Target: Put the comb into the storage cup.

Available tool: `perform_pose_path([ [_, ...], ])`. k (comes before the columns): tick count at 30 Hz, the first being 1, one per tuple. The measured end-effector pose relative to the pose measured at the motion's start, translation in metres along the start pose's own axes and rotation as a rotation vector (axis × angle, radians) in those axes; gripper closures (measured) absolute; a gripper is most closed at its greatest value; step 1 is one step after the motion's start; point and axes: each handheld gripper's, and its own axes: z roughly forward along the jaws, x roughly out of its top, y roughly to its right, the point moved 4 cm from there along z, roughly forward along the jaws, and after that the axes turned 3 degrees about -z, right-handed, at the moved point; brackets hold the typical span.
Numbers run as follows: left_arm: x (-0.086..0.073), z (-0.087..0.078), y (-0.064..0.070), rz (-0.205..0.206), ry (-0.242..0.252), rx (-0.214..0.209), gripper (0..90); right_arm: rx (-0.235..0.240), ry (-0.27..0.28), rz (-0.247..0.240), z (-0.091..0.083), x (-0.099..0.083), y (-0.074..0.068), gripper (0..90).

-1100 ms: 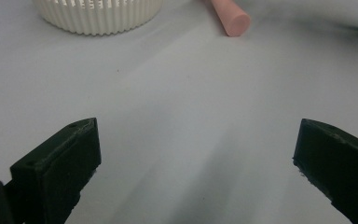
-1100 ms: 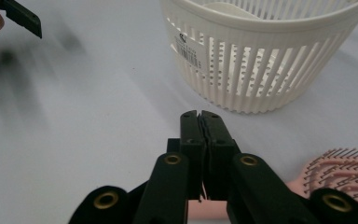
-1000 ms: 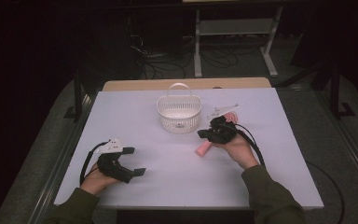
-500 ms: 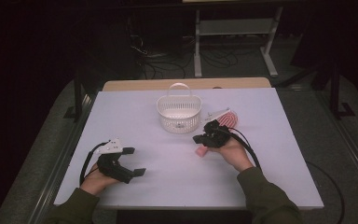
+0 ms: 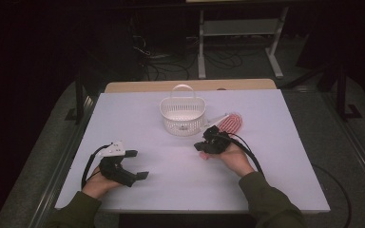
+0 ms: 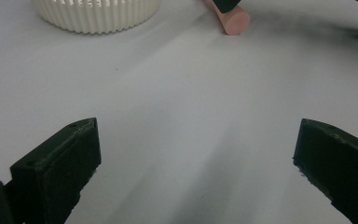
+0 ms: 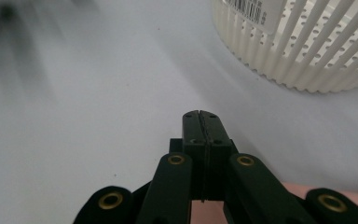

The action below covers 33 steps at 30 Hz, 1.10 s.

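Bearing an unreadable barcode label [image 7: 256, 10], basket [image 5: 182, 115] faces clenched right gripper [image 7: 200, 114] (left gripper [image 6: 191, 154] released).

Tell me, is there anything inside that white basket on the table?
From the high view, the white basket looks empty: only its pale bottom shows. The near wall hides a strip of the floor. The pink brush lies outside, to its right.
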Motion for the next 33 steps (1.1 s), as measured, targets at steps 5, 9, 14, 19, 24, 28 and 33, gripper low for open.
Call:
perform_pose_path([
  [5, -0.0002, 0.0, -0.0001, 0.002, -0.002, 0.0, 0.3, -0.004, -0.015, -0.003, 0.003, -0.0018, -0.0006, 89.3],
  [9, -0.0003, 0.0004, 0.0, 0.0, -0.003, -0.001, 0.3, -0.006, -0.024, -0.008, 0.0044, -0.0033, -0.0004, 89.3],
  [14, -0.0004, 0.0003, -0.0001, -0.001, -0.003, -0.002, 0.3, -0.008, -0.038, -0.003, 0.006, -0.0045, -0.0013, 89.3],
  [19, -0.0003, 0.0001, -0.0001, -0.001, -0.003, -0.002, 0.3, -0.008, -0.043, -0.006, 0.0066, -0.0056, -0.0013, 89.2],
  [24, -0.0004, 0.0004, 0.0, -0.001, -0.003, -0.003, 0.3, -0.009, -0.043, -0.004, 0.0061, -0.0061, -0.0009, 89.2],
  [28, -0.0003, 0.0, -0.0004, 0.0, -0.003, -0.001, 0.3, -0.009, -0.042, -0.004, 0.006, -0.0064, -0.0009, 89.2],
  [33, -0.0003, -0.0001, -0.0003, 0.0, -0.003, -0.001, 0.3, -0.009, -0.045, -0.001, 0.0051, -0.0073, -0.0016, 89.2],
])
